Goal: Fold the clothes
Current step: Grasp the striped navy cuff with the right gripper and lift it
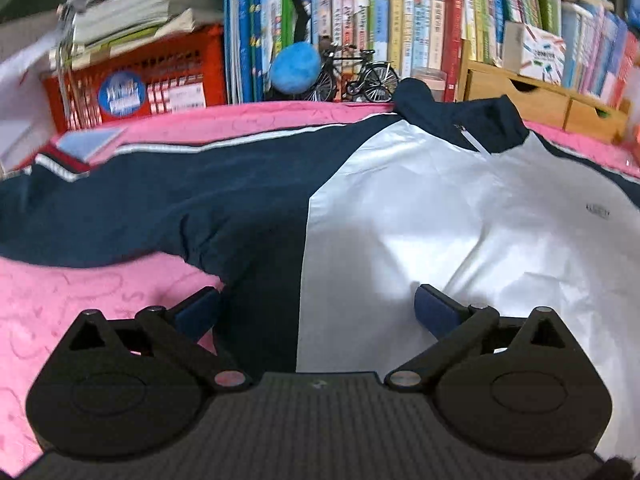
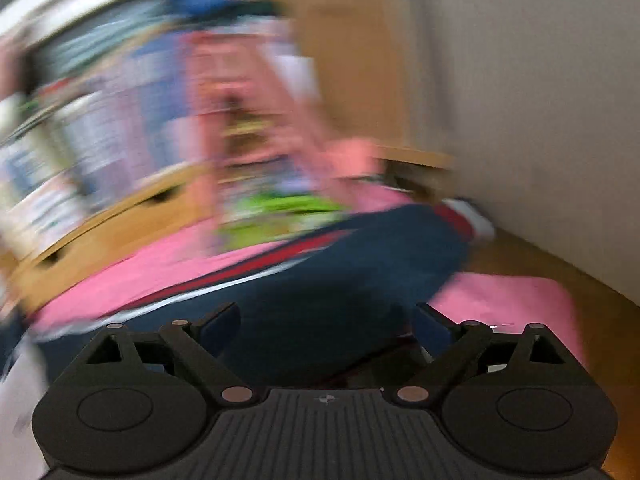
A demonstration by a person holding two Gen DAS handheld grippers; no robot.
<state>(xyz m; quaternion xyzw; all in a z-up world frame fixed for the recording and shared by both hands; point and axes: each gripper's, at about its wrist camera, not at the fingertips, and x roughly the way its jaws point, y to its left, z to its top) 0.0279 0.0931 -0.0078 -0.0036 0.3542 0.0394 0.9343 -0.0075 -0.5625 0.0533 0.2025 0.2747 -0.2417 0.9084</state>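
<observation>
Left gripper (image 1: pixel 318 306) hovers low over the navy-and-white zip-up track jacket (image 1: pixel 400 216), jaws spread wide apart, nothing between them. One finger pad sits over the navy side panel, the other over the white front panel. The jacket lies spread flat on the pink patterned cloth (image 1: pixel 60 312) covering the desk, collar pointing toward the packed bookshelf of upright books (image 1: pixel 400 20). One navy sleeve with a white stripe stretches out to the left, toward the red plastic crate (image 1: pixel 160 76). Behind the collar stand a small black model bicycle (image 1: pixel 356 76) and a fuzzy blue ball (image 1: pixel 295 67).

Over to the right wrist view, heavily blurred. Right gripper (image 2: pixel 326 330) also has its jaws wide apart, holding nothing, positioned above the jacket's other navy sleeve (image 2: pixel 360 272), which carries red and white stripes and runs toward the plain pale wall (image 2: pixel 520 100). Pink cloth shows on both sides of that sleeve.
</observation>
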